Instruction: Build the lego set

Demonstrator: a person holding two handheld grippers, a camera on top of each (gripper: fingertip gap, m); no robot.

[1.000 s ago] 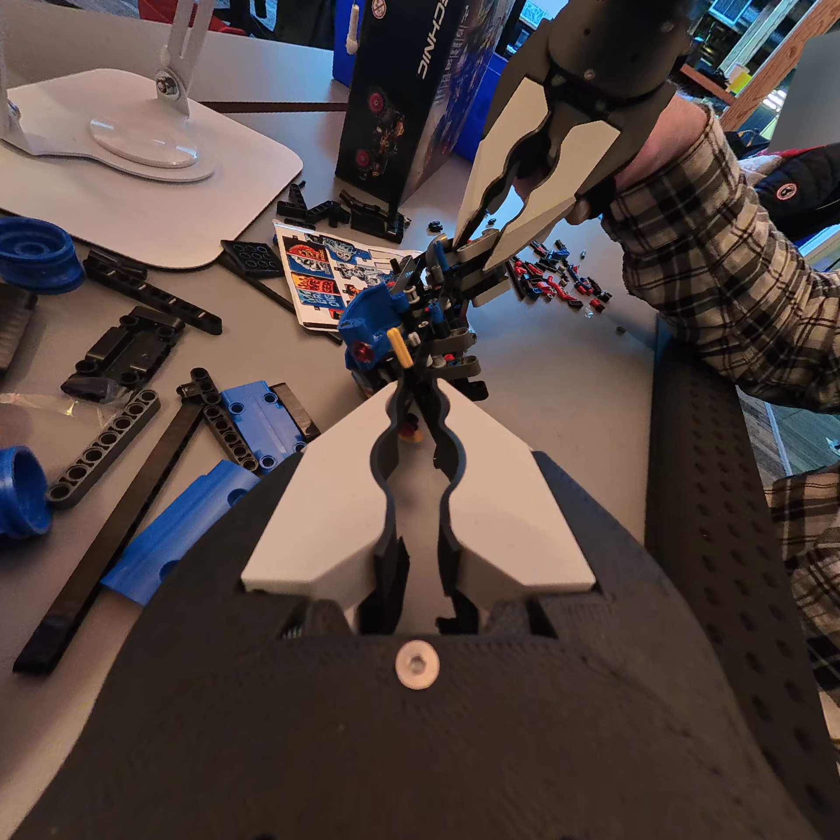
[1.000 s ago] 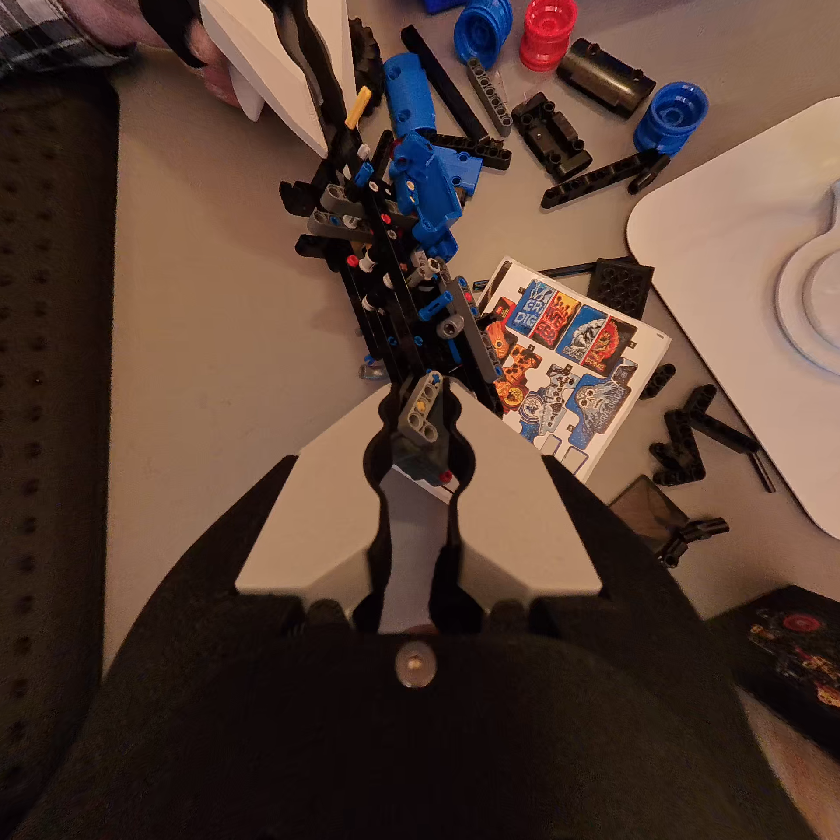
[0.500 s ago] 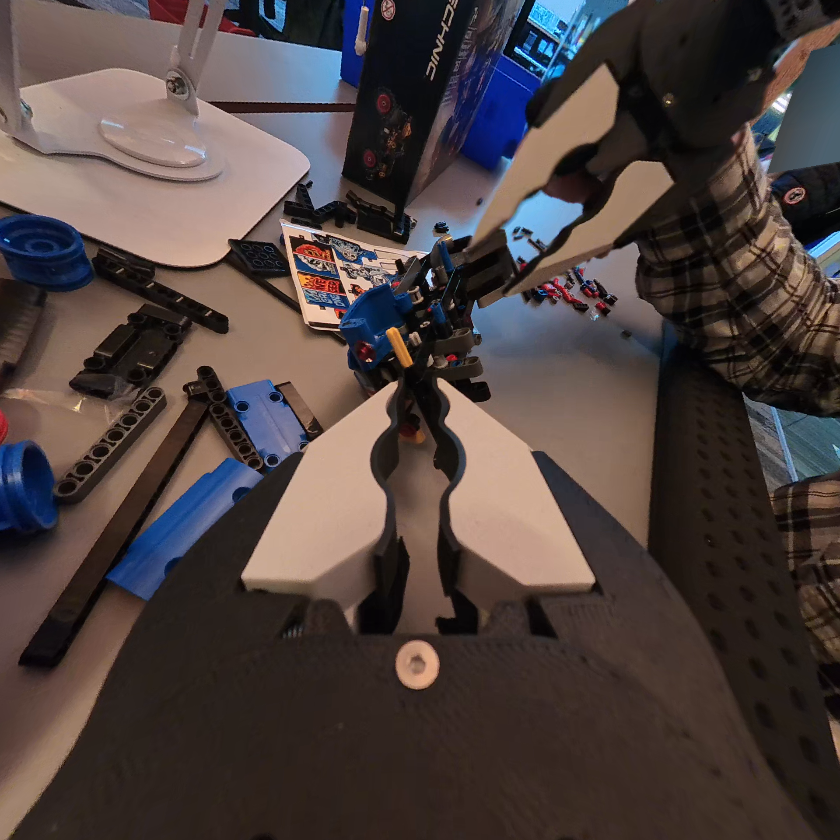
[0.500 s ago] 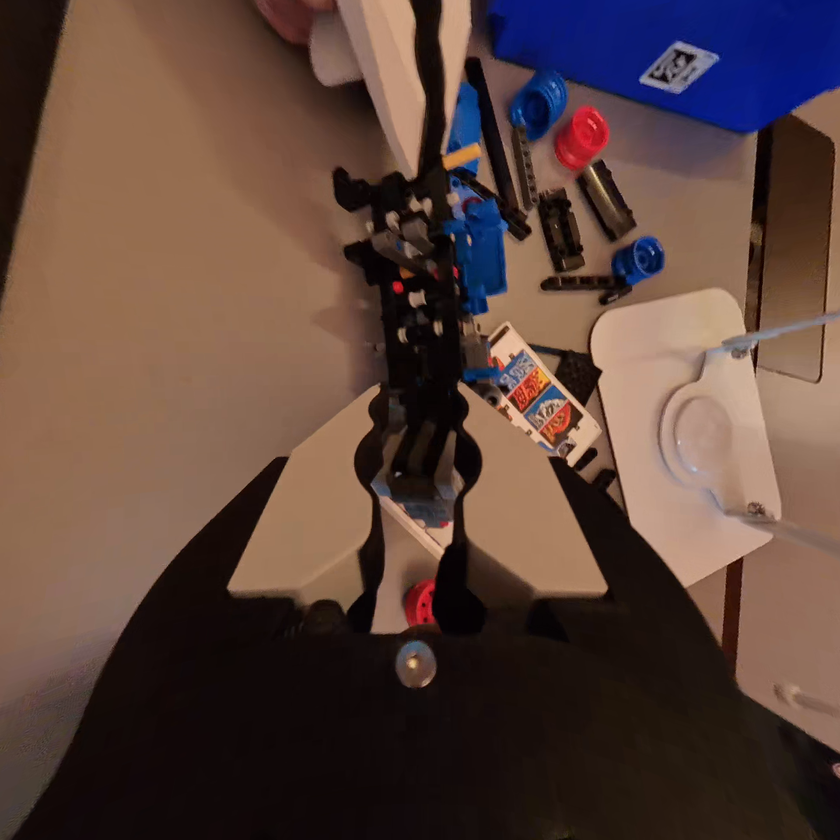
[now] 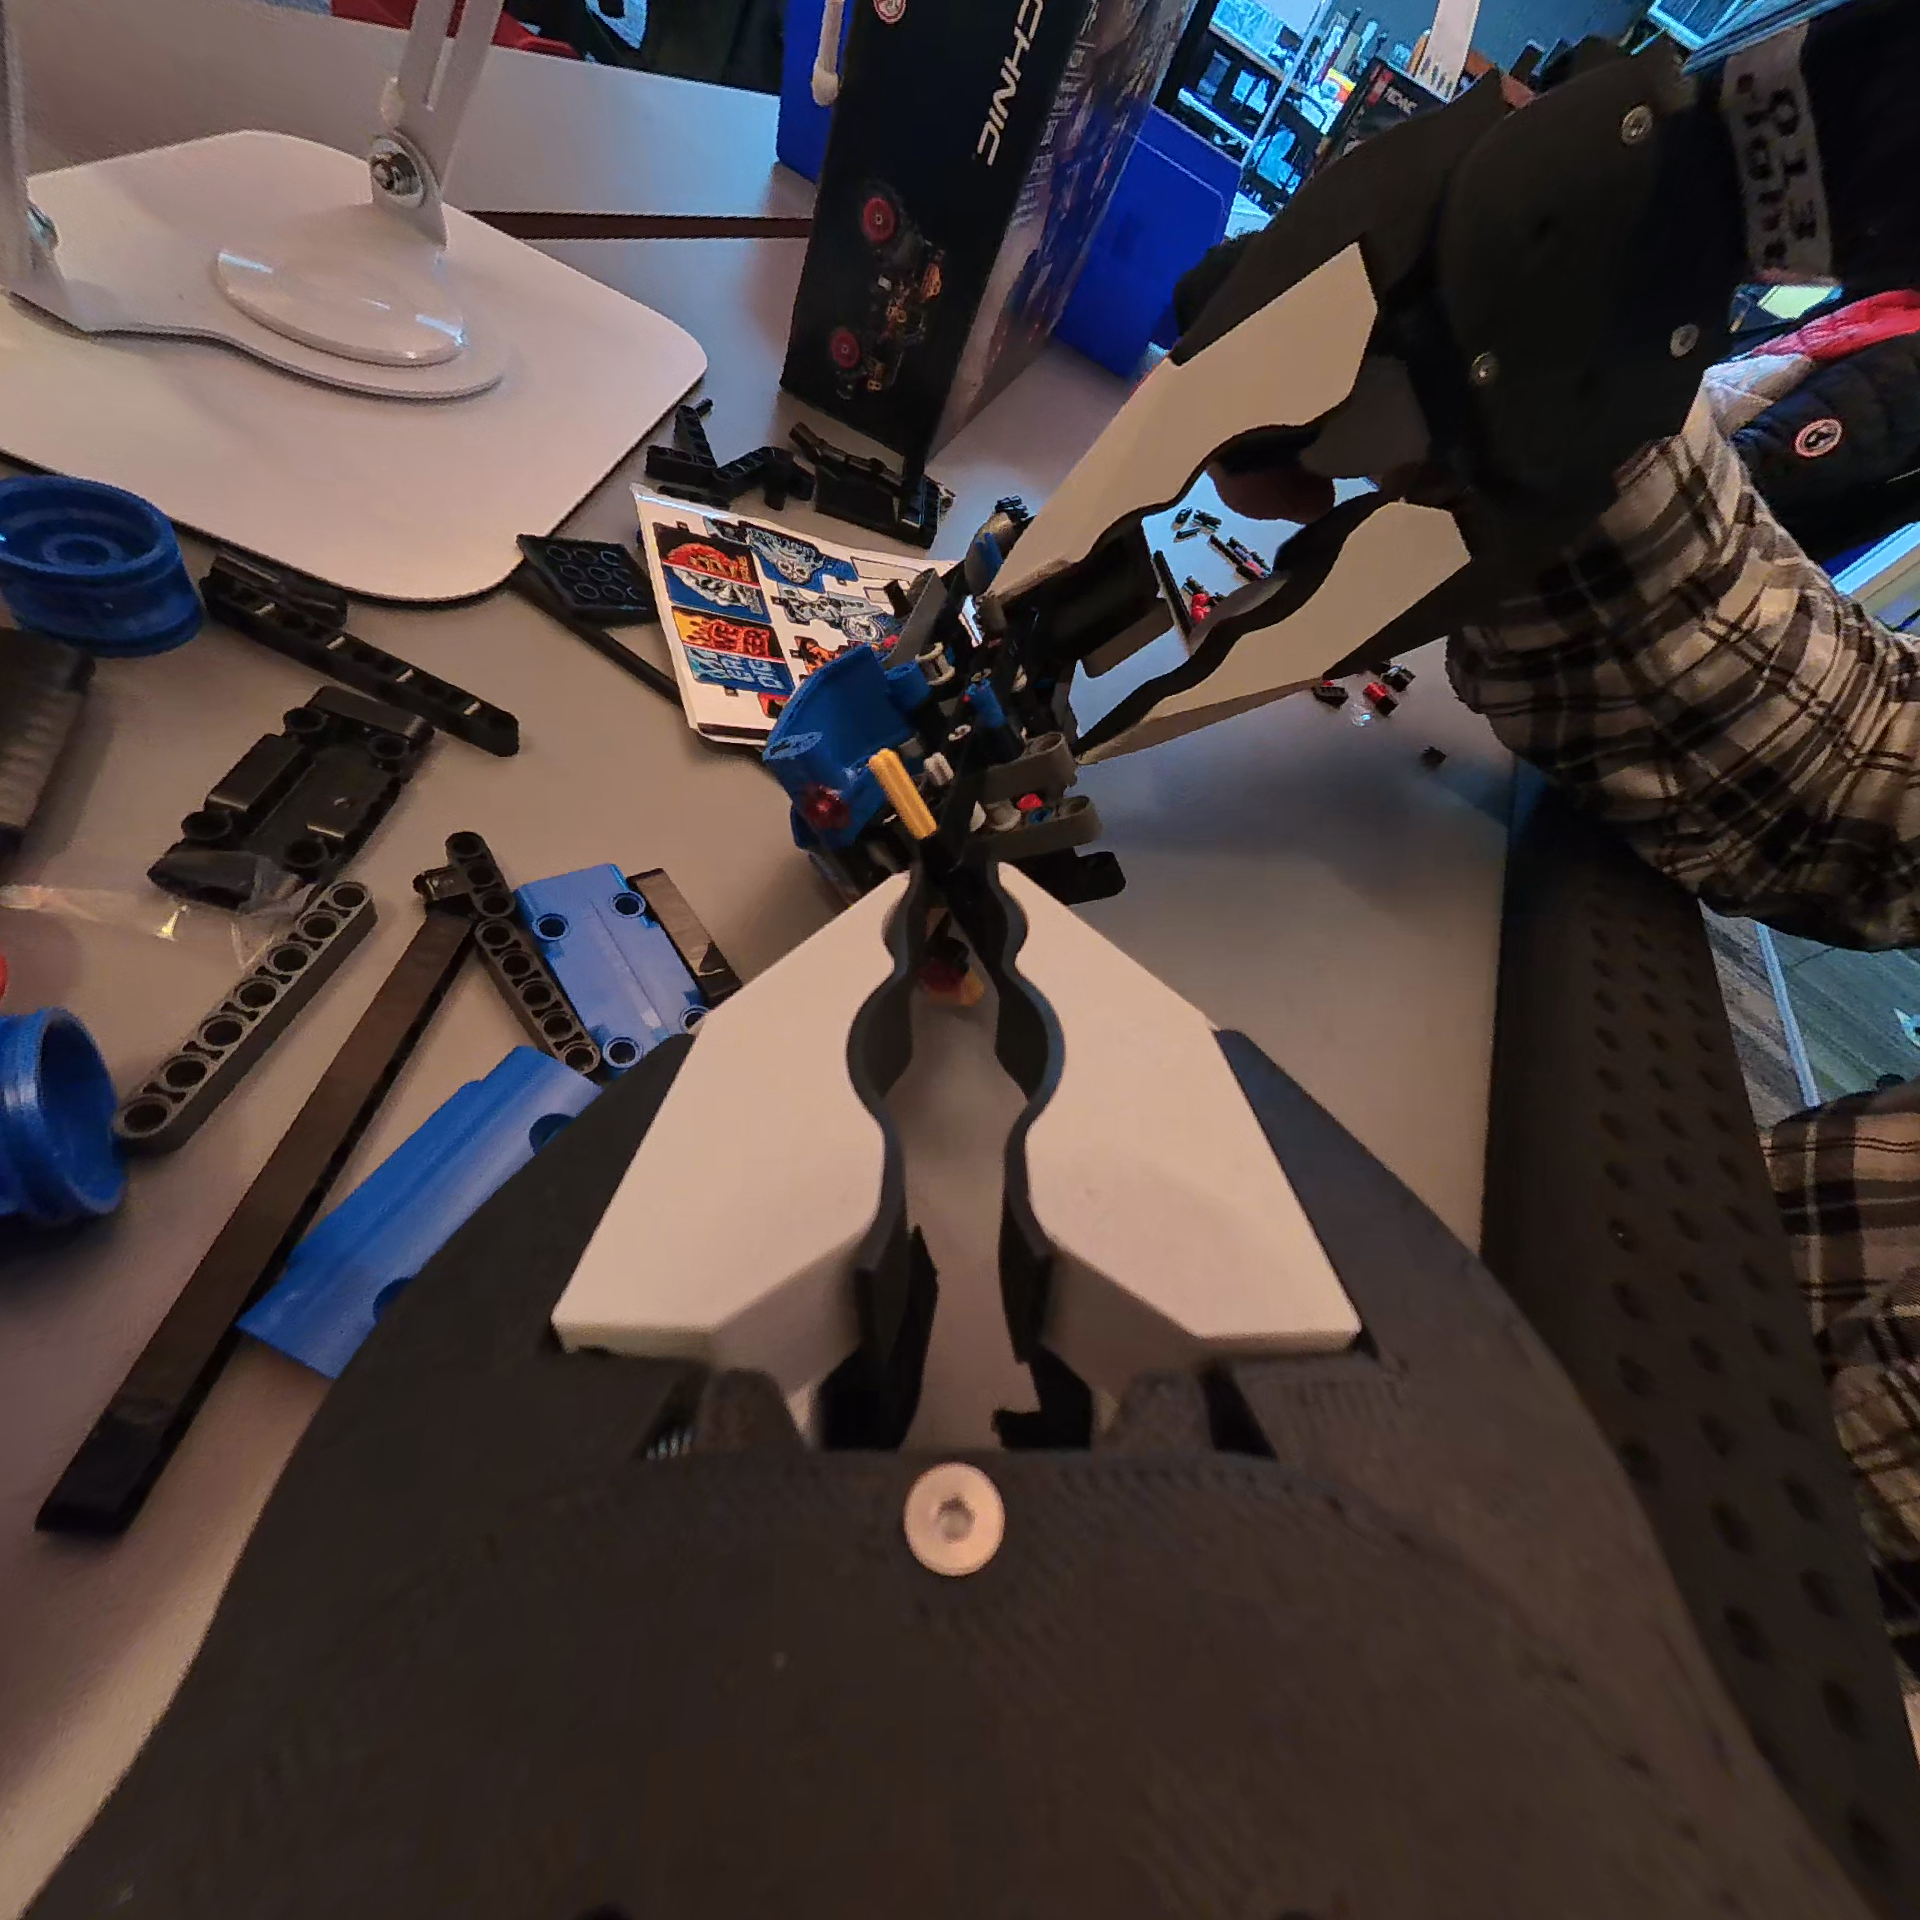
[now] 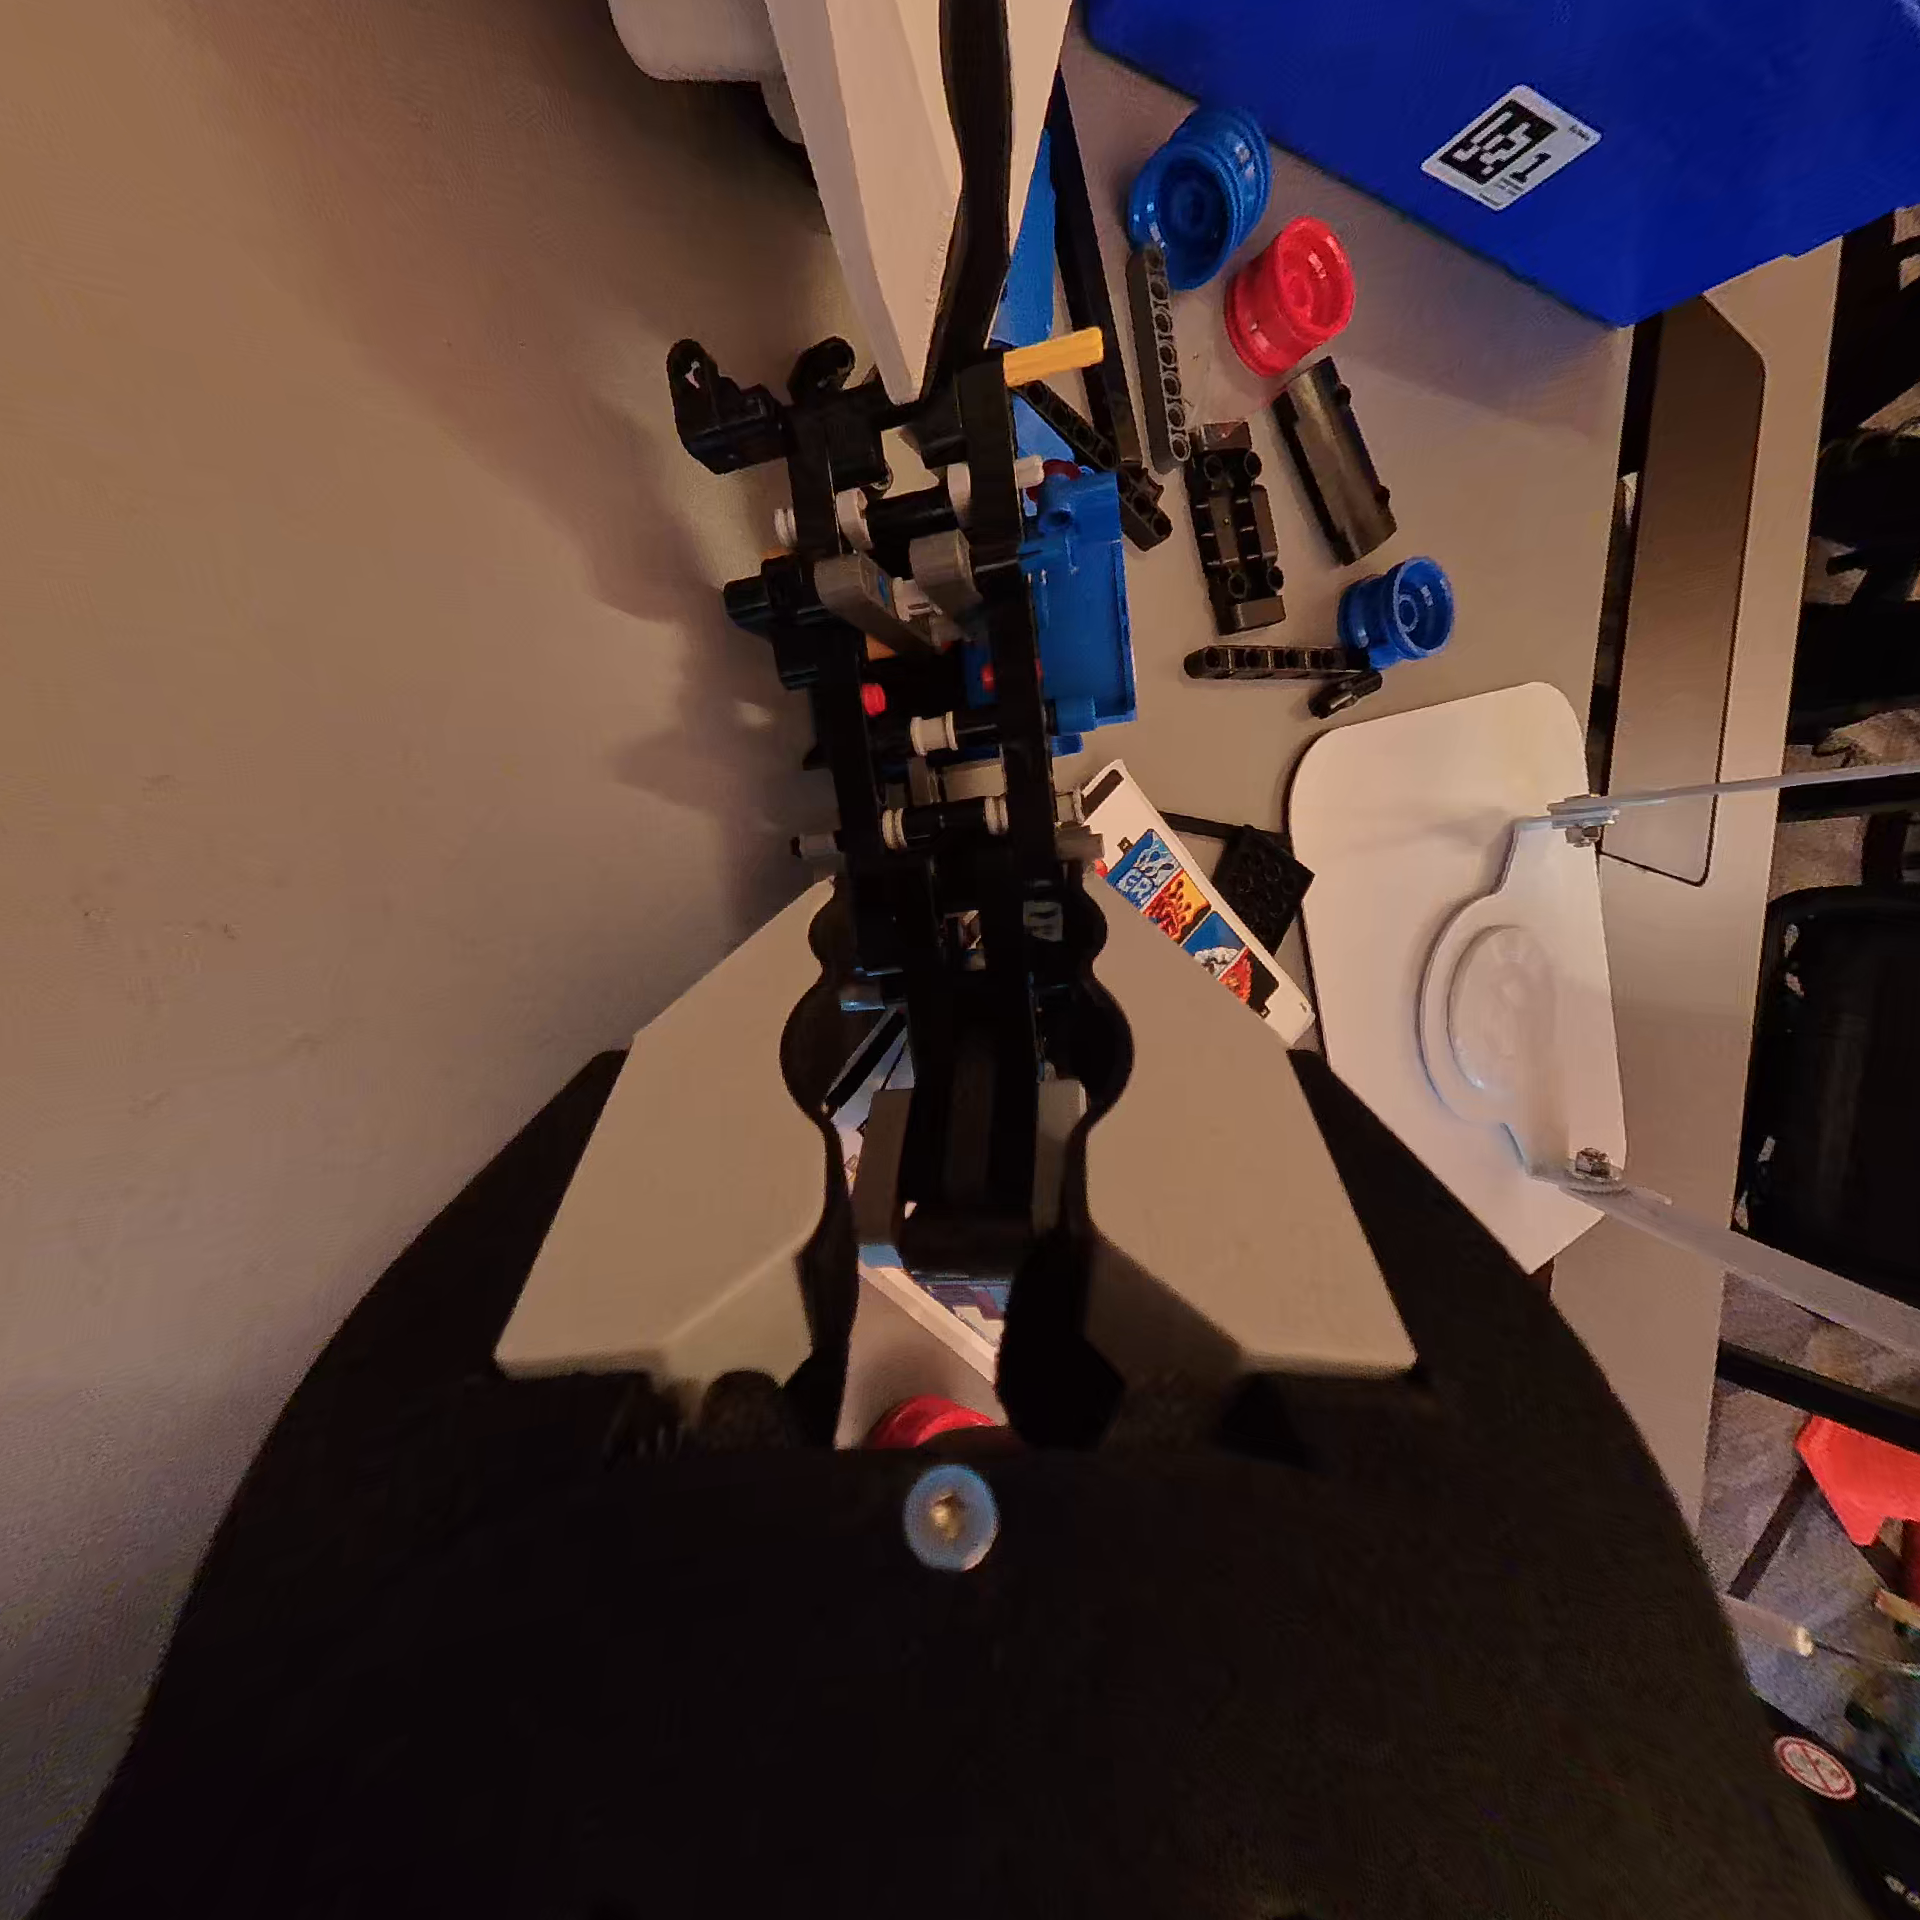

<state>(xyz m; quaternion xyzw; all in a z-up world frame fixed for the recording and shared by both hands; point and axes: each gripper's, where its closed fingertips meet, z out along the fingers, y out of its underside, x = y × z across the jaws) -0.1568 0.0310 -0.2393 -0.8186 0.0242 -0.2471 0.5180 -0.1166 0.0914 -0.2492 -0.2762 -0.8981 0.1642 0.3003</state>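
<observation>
We hold the half-built lego model (image 5: pixel 940 748) above the grey surface (image 5: pixel 1278 935) from both ends: our left tool (image 5: pixel 951 883) pinches its near end, and our right tool (image 6: pixel 961 997) clamps its far end.
</observation>
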